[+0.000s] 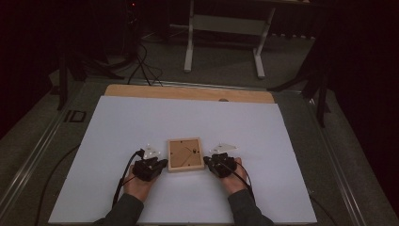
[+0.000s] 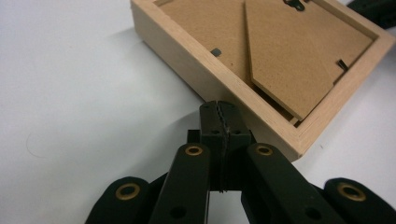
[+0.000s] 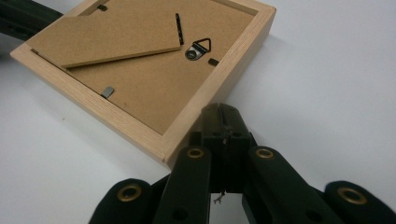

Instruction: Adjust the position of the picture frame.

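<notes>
Jaws of the left gripper (image 1: 161, 164) are pressed together, touching the frame (image 1: 185, 154), which lies face down mid-table. It looks light, stiff and breakable, so pinch a wood edge. Right gripper (image 1: 207, 161) is closed too, at the frame's right side.

The white worktop (image 1: 141, 122) lies bare from its far edge down to the middle, and along both side edges, so a hand could sweep there freely. The one obstacle is the wooden picture frame (image 1: 185, 154), lying back-up near the middle of the near half. The left gripper (image 1: 156, 165) and the right gripper (image 1: 210, 162) (both with jaws together) sit tight against its two near corners, leaving no gap between them and its sides.
</notes>
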